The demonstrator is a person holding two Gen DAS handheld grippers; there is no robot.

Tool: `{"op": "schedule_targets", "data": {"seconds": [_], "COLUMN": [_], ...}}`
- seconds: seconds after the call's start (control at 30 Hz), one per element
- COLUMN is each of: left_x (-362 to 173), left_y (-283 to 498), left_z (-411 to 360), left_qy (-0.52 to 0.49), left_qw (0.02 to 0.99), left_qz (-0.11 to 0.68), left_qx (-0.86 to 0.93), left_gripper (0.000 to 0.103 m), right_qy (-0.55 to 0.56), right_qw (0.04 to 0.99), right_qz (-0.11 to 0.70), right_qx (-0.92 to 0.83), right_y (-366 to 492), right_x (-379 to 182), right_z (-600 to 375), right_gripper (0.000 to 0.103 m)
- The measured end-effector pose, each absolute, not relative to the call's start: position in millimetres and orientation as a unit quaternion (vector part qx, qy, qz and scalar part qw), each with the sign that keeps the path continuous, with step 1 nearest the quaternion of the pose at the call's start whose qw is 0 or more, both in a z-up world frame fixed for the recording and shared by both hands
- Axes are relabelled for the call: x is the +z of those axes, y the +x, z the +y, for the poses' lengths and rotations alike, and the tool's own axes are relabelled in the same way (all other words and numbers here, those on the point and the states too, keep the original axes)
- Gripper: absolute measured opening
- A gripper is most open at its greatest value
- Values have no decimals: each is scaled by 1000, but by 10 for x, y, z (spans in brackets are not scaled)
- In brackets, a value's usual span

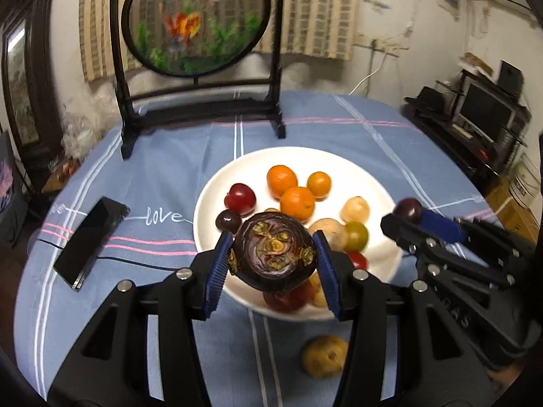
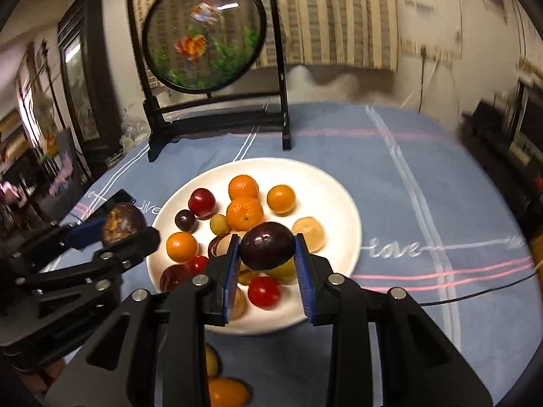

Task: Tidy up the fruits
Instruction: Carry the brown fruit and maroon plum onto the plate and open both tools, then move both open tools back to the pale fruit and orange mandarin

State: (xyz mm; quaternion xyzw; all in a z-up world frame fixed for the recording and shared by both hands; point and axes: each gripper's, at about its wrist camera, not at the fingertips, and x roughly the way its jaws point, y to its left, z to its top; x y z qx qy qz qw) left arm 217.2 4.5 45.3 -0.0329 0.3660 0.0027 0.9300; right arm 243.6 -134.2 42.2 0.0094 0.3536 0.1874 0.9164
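A white plate (image 1: 373, 176) (image 2: 339, 200) on the blue tablecloth holds several fruits: oranges (image 1: 281, 176), red and dark plums (image 1: 239, 198), pale round fruits (image 1: 355, 209). My left gripper (image 1: 275, 257) is shut on a dark purple mangosteen (image 1: 273, 254), held above the plate's near edge; it also shows at the left of the right wrist view (image 2: 123, 223). My right gripper (image 2: 266, 254) is shut on a dark plum (image 2: 267, 246) above the plate; the plum also shows in the left wrist view (image 1: 407, 209).
A black phone (image 1: 91, 240) with a cable lies left of the plate. A framed round goldfish screen (image 1: 197, 17) stands at the table's back. A tan fruit (image 1: 324, 356) and an orange fruit (image 2: 225, 391) lie on the cloth in front of the plate.
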Motion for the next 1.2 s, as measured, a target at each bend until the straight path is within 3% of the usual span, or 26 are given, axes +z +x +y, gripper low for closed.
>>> {"op": "schedule_targets", "data": {"seconds": [0.4, 0.43, 0.47, 0.5, 0.53, 0.57, 1.2], "left_x": [82, 74, 97, 131, 161, 212, 100], "left_y": [2547, 2545, 2520, 2489, 2460, 2397, 2287], "left_z": [206, 206, 200, 193, 185, 169, 259], "left_qy": [-54, -56, -56, -55, -52, -46, -32], "left_qw": [919, 921, 927, 934, 939, 947, 930], "left_qz": [388, 383, 369, 352, 337, 314, 360], "left_qx": [33, 30, 29, 31, 34, 40, 59], "left_gripper": [50, 52, 63, 69, 80, 83, 93], "right_qy": [4, -5, -17, -25, -28, -22, -17], "right_qw": [913, 915, 915, 916, 921, 924, 920], "right_qz": [379, 377, 378, 378, 369, 360, 363], "right_qx": [150, 146, 138, 132, 124, 127, 148], "right_y": [2615, 2635, 2648, 2647, 2622, 2600, 2438], "right_x": [79, 39, 5, -12, -20, -10, 51], "right_z": [-1427, -1415, -1392, -1382, -1377, -1382, -1414], "right_gripper": [32, 33, 40, 55, 60, 62, 64]}}
